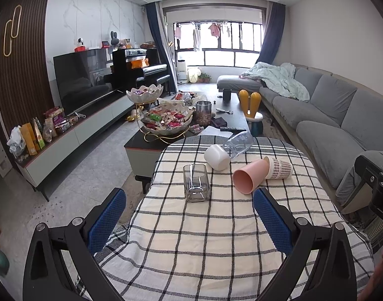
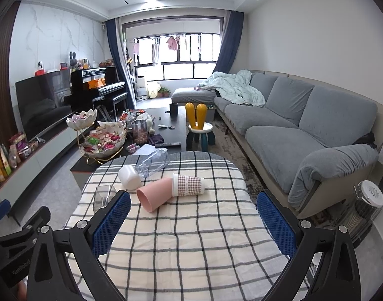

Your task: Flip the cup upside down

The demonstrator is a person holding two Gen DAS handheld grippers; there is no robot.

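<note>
A checked tablecloth [image 1: 204, 238] covered the table in a living room. Above it both grippers hung spread apart and empty, the left gripper [image 1: 188, 213] facing a clear glass cup [image 1: 196, 186], the right gripper [image 2: 194, 215] beside it. Right of the glass lay a pink cup [image 1: 250, 176] on its side, touching a checked paper cup [image 1: 279, 168]; a white cup [image 1: 216, 156] lay behind.

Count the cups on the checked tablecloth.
5: grey glass cup nearest left; white cup on its side; clear plastic cup behind it; pink cup tipped, touching the patterned paper cup. None looks hidden.
</note>
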